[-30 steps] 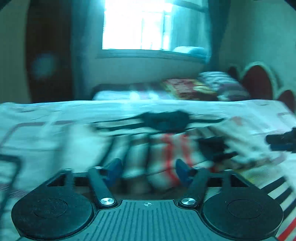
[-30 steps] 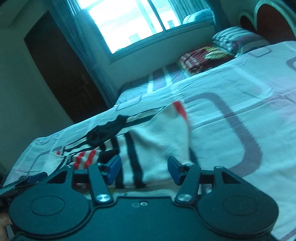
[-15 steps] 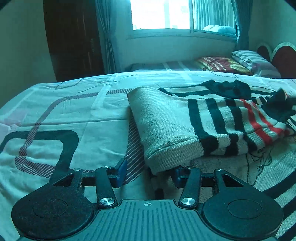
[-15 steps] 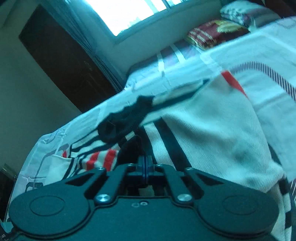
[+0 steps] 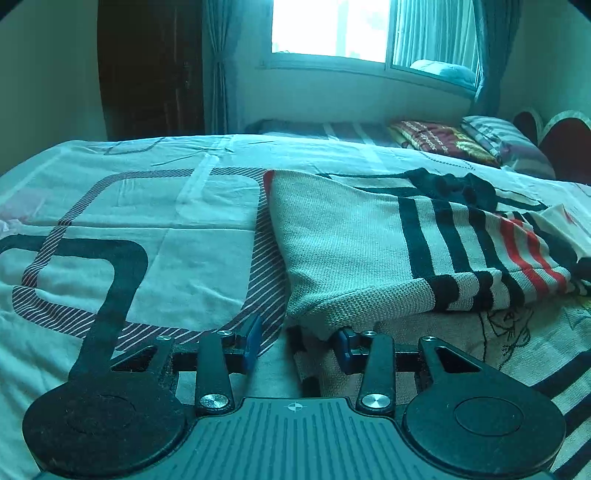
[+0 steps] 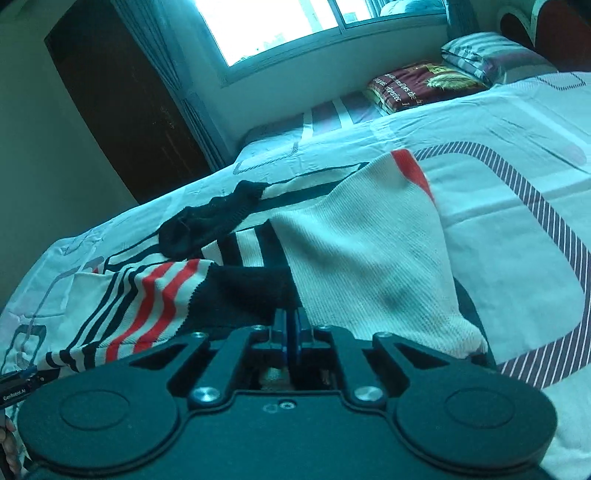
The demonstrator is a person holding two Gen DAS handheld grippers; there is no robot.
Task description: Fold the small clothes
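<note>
A small knitted sweater (image 5: 369, 251), cream with black and red stripes and a black collar (image 5: 458, 188), lies on the bed, one sleeve folded across its body. My left gripper (image 5: 299, 341) is open at the sweater's near hem corner, its right finger under the knit edge. In the right wrist view the sweater (image 6: 369, 266) fills the middle. My right gripper (image 6: 291, 326) is shut on the sweater's edge, where the black band meets the cream sleeve.
The bed sheet (image 5: 155, 236) is white with dark looping and striped lines. A second bed with folded blankets and pillows (image 5: 443, 142) stands behind, below a bright window (image 5: 332, 33). A dark door (image 5: 147, 70) is at the left.
My right gripper went from open around the sweater's edge to shut on it. My left gripper swung left to the sweater's near hem corner and stayed open.
</note>
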